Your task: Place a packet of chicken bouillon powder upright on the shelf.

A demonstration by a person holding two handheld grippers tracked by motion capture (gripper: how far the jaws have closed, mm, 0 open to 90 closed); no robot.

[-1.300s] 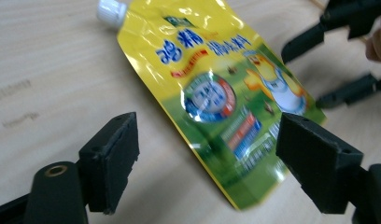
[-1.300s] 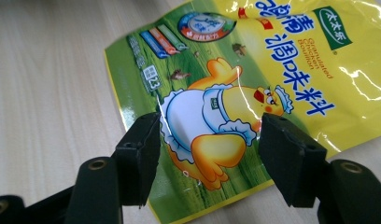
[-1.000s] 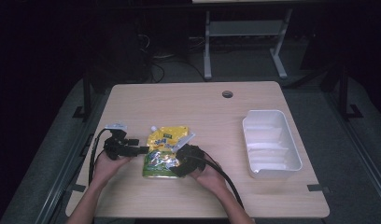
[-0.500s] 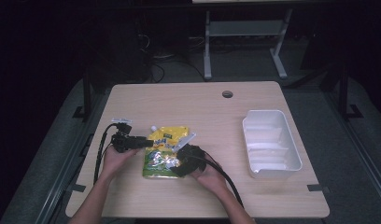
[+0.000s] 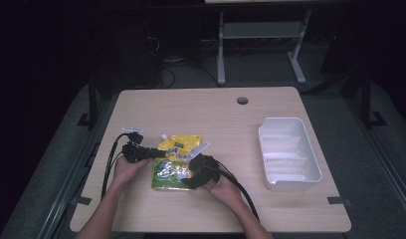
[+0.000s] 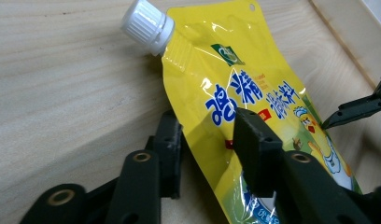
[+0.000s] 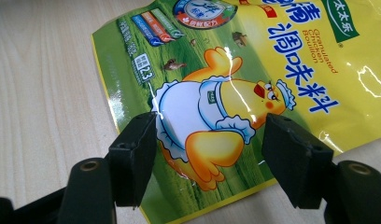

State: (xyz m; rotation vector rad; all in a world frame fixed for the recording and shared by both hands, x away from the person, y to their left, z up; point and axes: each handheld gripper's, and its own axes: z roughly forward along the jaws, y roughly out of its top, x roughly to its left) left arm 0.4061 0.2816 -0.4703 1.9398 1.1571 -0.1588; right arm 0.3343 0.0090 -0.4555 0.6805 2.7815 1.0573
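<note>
- The pouch (image 5: 176, 162) lies flat on the table (image 5: 216, 114), in the near-left part, with its white cap (image 5: 163, 136) pointing to the far left. I read it as yellow at the cap end and green at the near end, with a cartoon chick printed on it.
- In the left gripper view, the pouch (image 6: 254, 107) runs from the cap (image 6: 148, 25) at top down between the jaws.
- Left gripper (image 5: 158, 154): its jaws straddle the pouch's left edge. In its own view, the left gripper (image 6: 207, 149) has one jaw on the wood beside the pouch and the other over the printed face. The gap is narrow; I cannot tell whether the jaws are pressing the film.
- Right gripper (image 5: 191, 174): it sits over the pouch's near-right corner. In its own view, the right gripper (image 7: 209, 140) has its jaws spread wide, with the pouch (image 7: 235, 84) lying across the gap, untouched.
- Change from half a second ago: the left gripper has moved inward onto the pouch edge; a second ago it stood further left, clear of the pouch. The pouch and right gripper have kept their places.
- Both hands come in from the bottom edge; the forearms are cut off there.
- The right gripper and hand hide the pouch's near-right corner in the high view.
- A white tray (image 5: 289, 152) stands well apart at the right.
- The surrounding floor is too dark to make out.
</note>
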